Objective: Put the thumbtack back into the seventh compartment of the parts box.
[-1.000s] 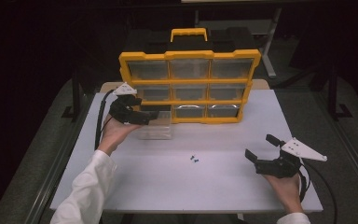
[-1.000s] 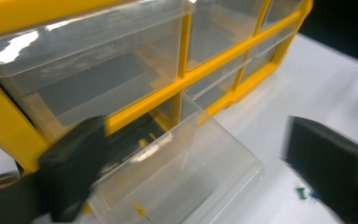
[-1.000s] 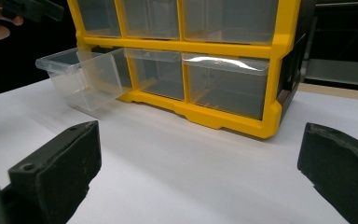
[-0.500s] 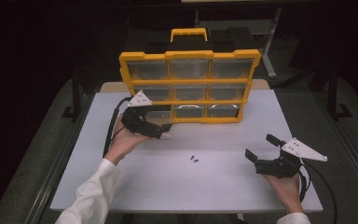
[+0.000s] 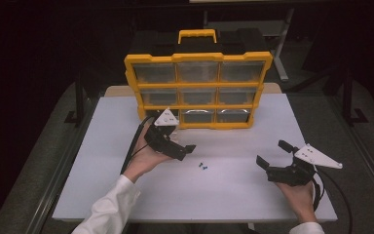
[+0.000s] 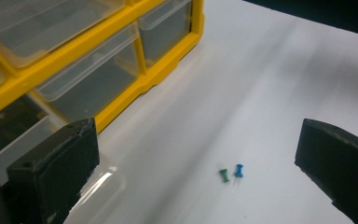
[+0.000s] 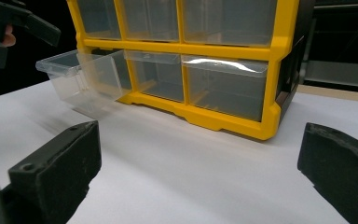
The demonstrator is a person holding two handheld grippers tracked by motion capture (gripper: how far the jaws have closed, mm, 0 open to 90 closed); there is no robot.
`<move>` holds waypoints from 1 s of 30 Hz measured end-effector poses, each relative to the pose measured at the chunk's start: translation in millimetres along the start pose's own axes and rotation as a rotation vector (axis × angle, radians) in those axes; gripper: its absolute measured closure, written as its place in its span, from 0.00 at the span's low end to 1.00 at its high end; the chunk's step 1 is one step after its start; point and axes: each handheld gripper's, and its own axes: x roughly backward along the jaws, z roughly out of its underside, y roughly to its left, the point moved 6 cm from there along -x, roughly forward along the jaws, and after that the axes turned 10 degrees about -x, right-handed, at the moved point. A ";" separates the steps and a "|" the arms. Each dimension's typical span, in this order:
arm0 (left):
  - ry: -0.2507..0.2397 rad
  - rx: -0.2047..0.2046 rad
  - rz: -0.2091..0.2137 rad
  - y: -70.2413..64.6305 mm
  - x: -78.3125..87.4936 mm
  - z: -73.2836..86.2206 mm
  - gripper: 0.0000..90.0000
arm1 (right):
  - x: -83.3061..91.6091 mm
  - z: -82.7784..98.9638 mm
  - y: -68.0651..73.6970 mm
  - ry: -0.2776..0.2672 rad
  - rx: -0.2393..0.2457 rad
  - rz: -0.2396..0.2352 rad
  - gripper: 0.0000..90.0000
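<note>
Organizer (image 5: 198, 85): glossy yellow plastic frame, clear plastic drawers. Counter (image 5: 233, 190): smooth matt white. Fingers (image 6: 56, 158): matt black, rough-edged.

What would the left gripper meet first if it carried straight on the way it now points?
Probably the two pushpins, one green and one blue, lying side by side on the white table. The left gripper is open, and in its own view they sit between its jaws, slightly ahead. Depth is hard to judge.

I am holding my left gripper (image 5: 182, 150) near two pushpins (image 5: 202, 166) lying on the white counter (image 5: 233, 195), fingers parted, below a yellow organizer (image 5: 198, 86).
</note>
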 end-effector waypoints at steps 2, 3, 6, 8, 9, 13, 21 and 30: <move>-0.009 0.004 0.000 -2.3 -1.9 -0.8 0.00 | 0.0 0.0 0.2 0.000 -0.001 0.000 0.00; -0.020 0.009 0.002 -3.6 -3.1 -1.4 0.00 | 0.0 -0.1 0.3 0.000 -0.001 -0.001 0.00; -0.030 0.012 0.011 -7.4 -6.3 -2.2 0.00 | 0.1 0.1 0.1 0.001 -0.002 -0.002 0.00; -0.036 0.017 0.027 -11.4 -9.1 -2.5 0.00 | 0.1 0.1 0.0 0.001 -0.002 -0.003 0.00; -0.038 0.015 0.032 -13.6 -10.4 -2.3 0.00 | 0.1 0.1 0.0 0.001 -0.002 -0.003 0.00; -0.051 0.013 0.045 -20.4 -16.5 -0.2 0.04 | 0.0 0.0 0.2 0.000 -0.001 -0.005 0.00; -0.031 0.017 0.076 -30.8 -34.0 12.5 0.08 | 0.3 -0.2 0.0 0.000 -0.003 -0.005 0.00; 0.001 0.023 0.112 -41.2 -46.1 23.0 0.14 | -0.5 0.1 -0.1 0.003 -0.003 -0.004 0.00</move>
